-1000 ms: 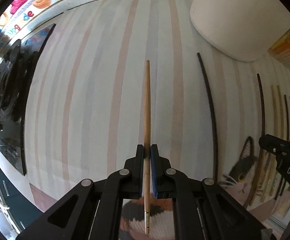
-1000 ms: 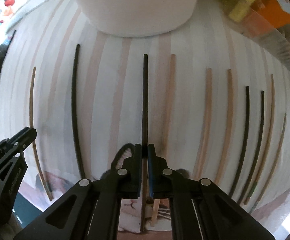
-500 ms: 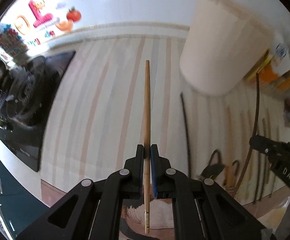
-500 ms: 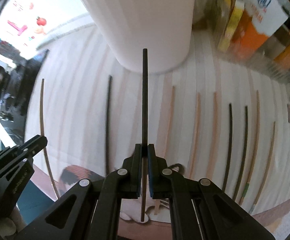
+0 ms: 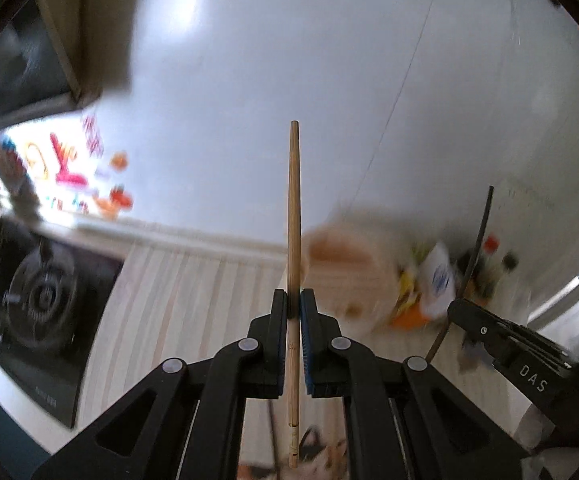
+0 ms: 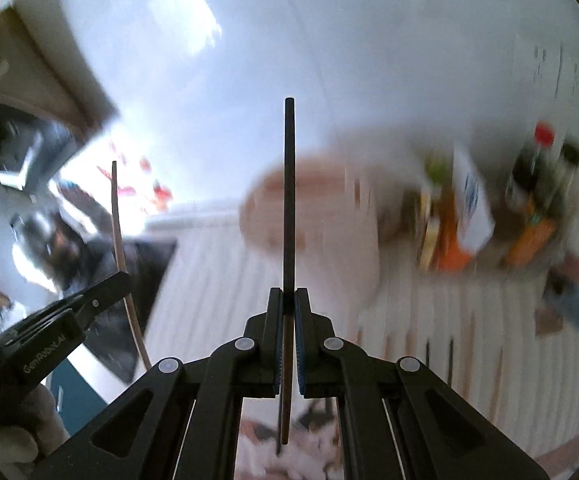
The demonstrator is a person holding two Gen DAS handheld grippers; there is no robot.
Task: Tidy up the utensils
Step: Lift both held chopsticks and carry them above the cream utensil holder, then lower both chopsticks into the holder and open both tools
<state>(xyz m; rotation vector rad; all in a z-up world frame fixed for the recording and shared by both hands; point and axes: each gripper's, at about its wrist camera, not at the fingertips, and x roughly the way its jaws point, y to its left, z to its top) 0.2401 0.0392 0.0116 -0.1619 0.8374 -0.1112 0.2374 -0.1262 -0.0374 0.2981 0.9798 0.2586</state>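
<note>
My left gripper (image 5: 294, 304) is shut on a light wooden chopstick (image 5: 293, 216) that points up and away, lifted above the counter. My right gripper (image 6: 288, 300) is shut on a black chopstick (image 6: 289, 184), also raised. Each gripper shows in the other's view: the right one (image 5: 501, 344) with its black chopstick (image 5: 477, 248), the left one (image 6: 69, 316) with its wooden chopstick (image 6: 119, 240). A tall cream holder cup (image 6: 313, 224) stands blurred ahead on the striped mat (image 6: 217, 280); it also shows in the left wrist view (image 5: 349, 272). Several chopsticks (image 6: 449, 356) still lie on the mat.
A black stove (image 5: 37, 300) lies at the left. Bottles and packets (image 6: 489, 216) stand at the back right by the white wall (image 5: 289, 60). A cat-pattern cloth (image 6: 289, 452) lies under the grippers.
Both grippers have lifted and tilted up from the mat, each carrying its chopstick. The view now takes in the wall and the holder cup's open top.
</note>
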